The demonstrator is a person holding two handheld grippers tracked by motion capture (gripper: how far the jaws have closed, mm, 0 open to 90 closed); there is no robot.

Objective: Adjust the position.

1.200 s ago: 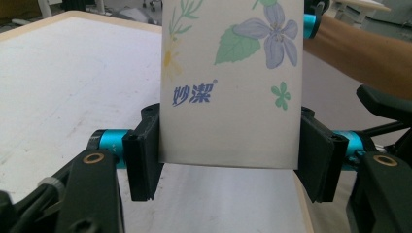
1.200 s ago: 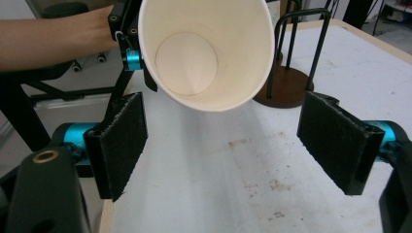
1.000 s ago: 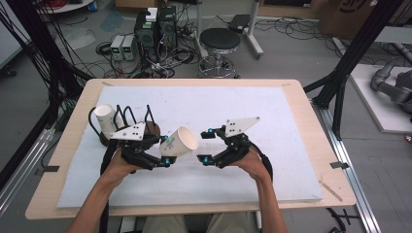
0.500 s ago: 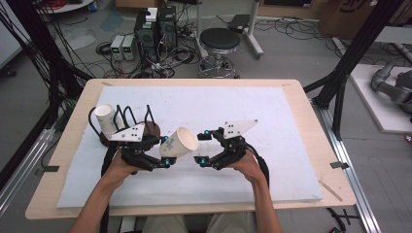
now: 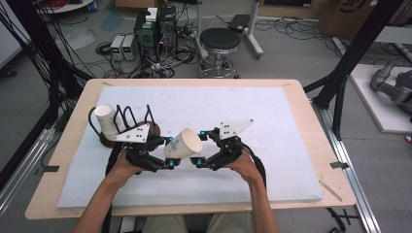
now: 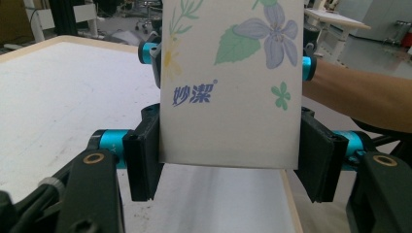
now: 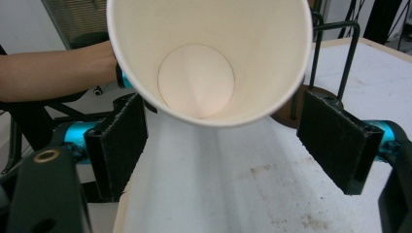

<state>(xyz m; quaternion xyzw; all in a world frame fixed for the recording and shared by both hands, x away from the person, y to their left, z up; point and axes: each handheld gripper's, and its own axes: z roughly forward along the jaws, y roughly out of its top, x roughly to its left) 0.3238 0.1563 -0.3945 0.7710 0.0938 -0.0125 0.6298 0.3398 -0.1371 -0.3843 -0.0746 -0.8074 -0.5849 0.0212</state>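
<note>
A white paper cup (image 5: 184,144) with a flower print (image 6: 228,87) is held on its side above the white mat. My left gripper (image 5: 171,153) is shut on its lower body, a pad pressing each side (image 6: 228,165). The cup's open mouth (image 7: 209,73) faces my right gripper (image 5: 200,149). That gripper (image 7: 223,145) stands open, its two pads flanking the rim. The right pad is clearly apart from the cup.
A black wire rack on a round wooden base (image 5: 153,128) stands at the mat's left, with a second white cup (image 5: 108,121) in it. The white mat (image 5: 272,116) covers most of the wooden table. Stool, cables and boxes lie on the floor beyond.
My right gripper has edged a little left, closer to the cup's mouth. The left gripper and the cup have stayed put.
</note>
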